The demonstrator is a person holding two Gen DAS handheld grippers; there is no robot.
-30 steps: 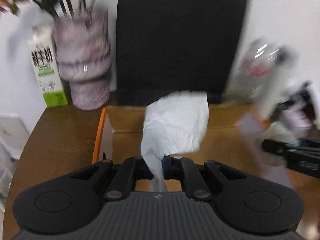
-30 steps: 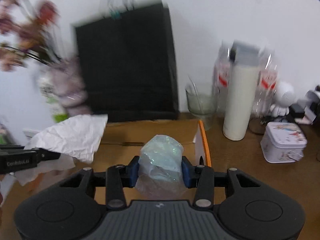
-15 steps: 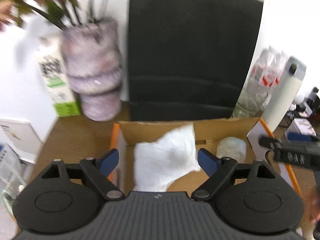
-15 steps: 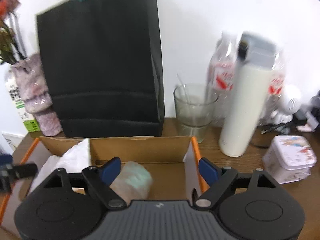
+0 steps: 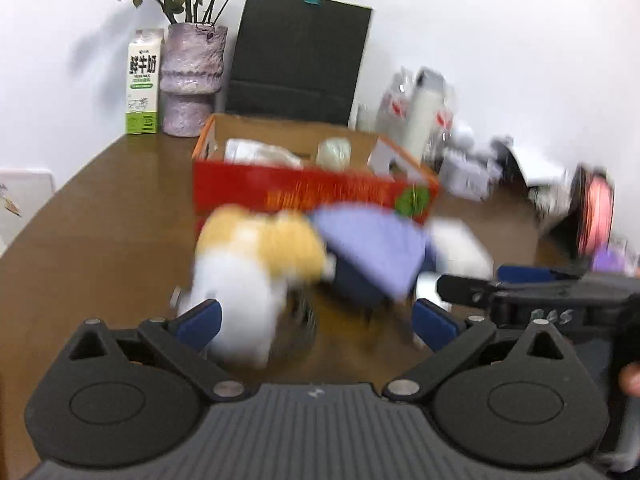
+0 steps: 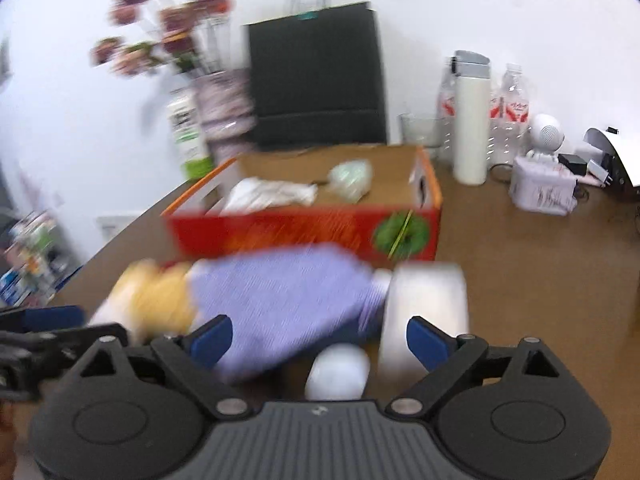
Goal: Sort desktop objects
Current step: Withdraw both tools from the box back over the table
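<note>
**Cardboard box takes the scraps as both tools hang wide**

Brown wood-grain table [image 6: 540, 264] carries the whole scene, its far edge against a white wall. Largest upon it, a black paper bag [image 6: 316, 76] stands upright behind an open cardboard box [image 6: 304, 232], whose near wall is red with a green round mark toward its right end; the printing beside that mark is too blurred to read. Inside the box lie a crumpled white tissue [image 6: 272, 196] at the left and a pale green wad [image 6: 352, 180] to its right, apart from each other.

Just in front of the box sit the things not yet boxed: a purple cloth [image 6: 280, 304], a yellow-and-white plush toy [image 5: 248, 264] at its left, a white block [image 6: 424, 304] at its right, and a small white rounded object [image 6: 338, 372] nearest the camera.

Left of the bag, a mauve vase [image 5: 192, 76] of dried flowers stands beside a milk carton [image 5: 143, 84] with bold Chinese characters and a green base. To the right stand a white flask [image 6: 472, 116], clear bottles with red labels and a pale tin [image 6: 544, 188].

Left tool [image 5: 316, 320] and right tool [image 6: 320, 340] both have jaws opening, spread wide, gripping nothing.
</note>
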